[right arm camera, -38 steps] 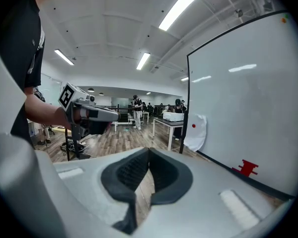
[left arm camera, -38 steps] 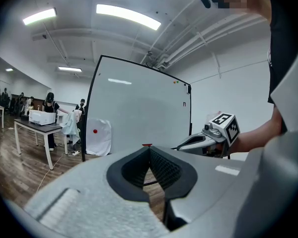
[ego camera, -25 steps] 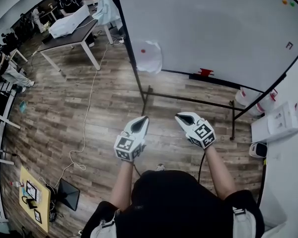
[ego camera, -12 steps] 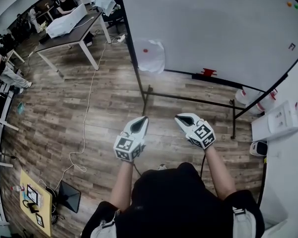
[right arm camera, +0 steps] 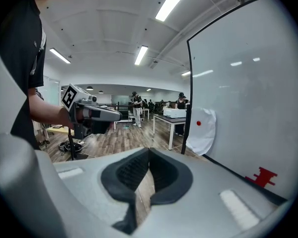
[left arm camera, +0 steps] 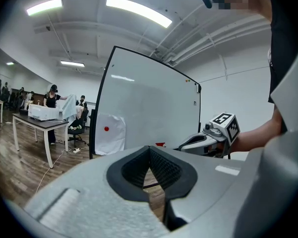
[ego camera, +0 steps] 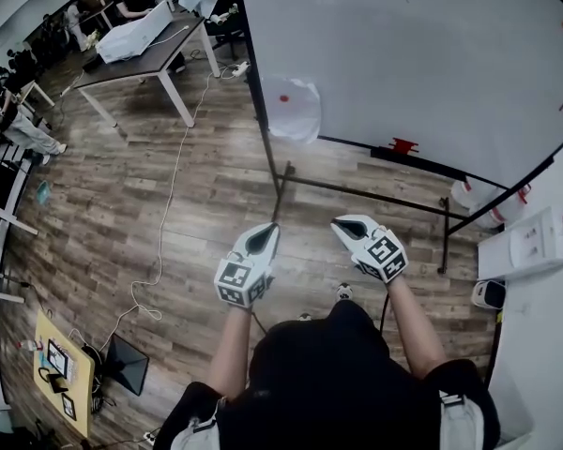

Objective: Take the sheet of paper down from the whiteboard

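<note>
A person is standing on a wood floor, facing a whiteboard [ego camera: 403, 54] on a wheeled stand. The sheet of paper [ego camera: 294, 109] is hanging low on the board, close to its left edge. One red dot [ego camera: 283, 98], probably a magnet, is pinning it near the top. That would explain why the sheet is staying up while its lower part is bulging loose.

The left gripper [ego camera: 266, 235] and right gripper [ego camera: 349, 225] are being held side by side at waist height, pointing forward. Both are well apart from the board. Each is showing its jaws closed together with nothing between them. That likely suits an approach, since nothing is within reach to grip yet.

The head view is showing what the gripper views cannot: both grippers at once, and the stretch of bare floor between them and the board's stand. It is also showing a table [ego camera: 150, 50] off to the left.

The gripper views are showing the dark jaw pads meeting at their tips, which the head view only hints at. The left gripper view is placing the paper ahead and slightly left of its jaws. The right gripper view is seeing the board at a slant, with the paper beyond its jaws.
</note>
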The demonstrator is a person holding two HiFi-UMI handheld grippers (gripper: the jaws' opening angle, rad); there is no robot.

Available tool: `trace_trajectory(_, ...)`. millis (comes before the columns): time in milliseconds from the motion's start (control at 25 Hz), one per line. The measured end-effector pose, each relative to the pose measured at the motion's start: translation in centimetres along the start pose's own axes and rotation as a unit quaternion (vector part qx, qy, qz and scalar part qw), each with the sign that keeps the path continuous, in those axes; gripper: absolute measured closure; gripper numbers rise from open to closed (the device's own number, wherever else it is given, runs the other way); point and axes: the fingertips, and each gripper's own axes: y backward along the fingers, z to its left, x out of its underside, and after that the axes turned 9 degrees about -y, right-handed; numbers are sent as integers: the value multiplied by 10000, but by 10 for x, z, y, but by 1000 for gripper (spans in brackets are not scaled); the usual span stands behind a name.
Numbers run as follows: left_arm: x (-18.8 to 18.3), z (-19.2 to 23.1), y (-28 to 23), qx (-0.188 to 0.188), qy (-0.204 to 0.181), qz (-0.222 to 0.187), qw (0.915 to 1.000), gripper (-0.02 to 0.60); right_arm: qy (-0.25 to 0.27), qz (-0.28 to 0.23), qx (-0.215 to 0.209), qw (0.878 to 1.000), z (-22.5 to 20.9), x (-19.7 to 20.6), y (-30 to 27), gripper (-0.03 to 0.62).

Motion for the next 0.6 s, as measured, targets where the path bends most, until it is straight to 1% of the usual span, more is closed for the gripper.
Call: trace_trajectory(600,-26,17,-78,-365,-10,-46,9993,572,169,10,-348,9992,-84,-31,-13,590)
